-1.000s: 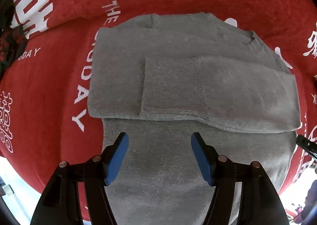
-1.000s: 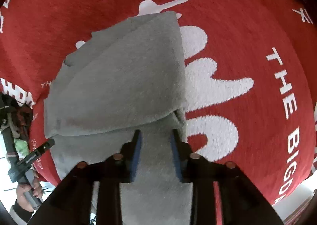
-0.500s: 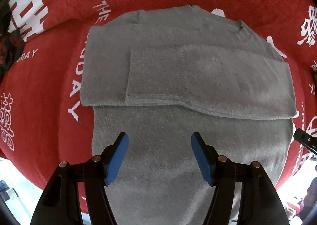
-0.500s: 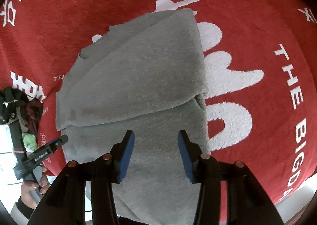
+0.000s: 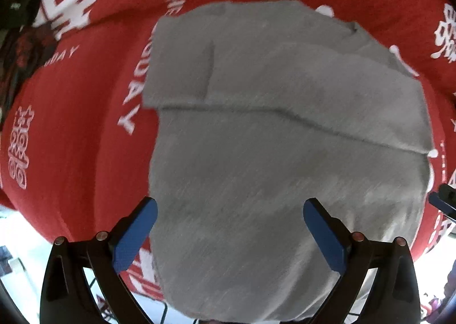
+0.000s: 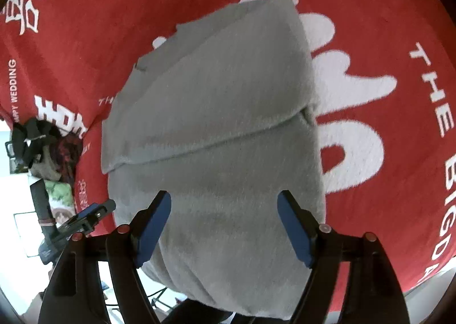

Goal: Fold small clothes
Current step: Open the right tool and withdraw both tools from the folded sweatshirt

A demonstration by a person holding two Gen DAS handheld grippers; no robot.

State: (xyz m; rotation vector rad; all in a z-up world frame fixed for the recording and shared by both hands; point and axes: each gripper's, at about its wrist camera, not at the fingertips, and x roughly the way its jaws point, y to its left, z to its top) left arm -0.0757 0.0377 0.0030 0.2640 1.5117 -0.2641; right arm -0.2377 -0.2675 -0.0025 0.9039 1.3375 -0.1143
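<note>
A grey knit garment (image 5: 279,153) is laid out on the red printed cloth (image 5: 71,124), sleeves folded across it. The left gripper (image 5: 229,231) and right gripper (image 6: 223,224) are both seen above it with jaws spreading apart, nothing gripped.

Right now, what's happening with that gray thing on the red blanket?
A person is folding a gray sweater on a red cloth with white lettering, using a handheld gripper in each hand. The top part, with a sleeve, is already folded down across the body. The left gripper and the right gripper both hang over the lower part of the sweater, their jaws opening, with nothing pinched between them. The lower part is not yet folded up.
</note>
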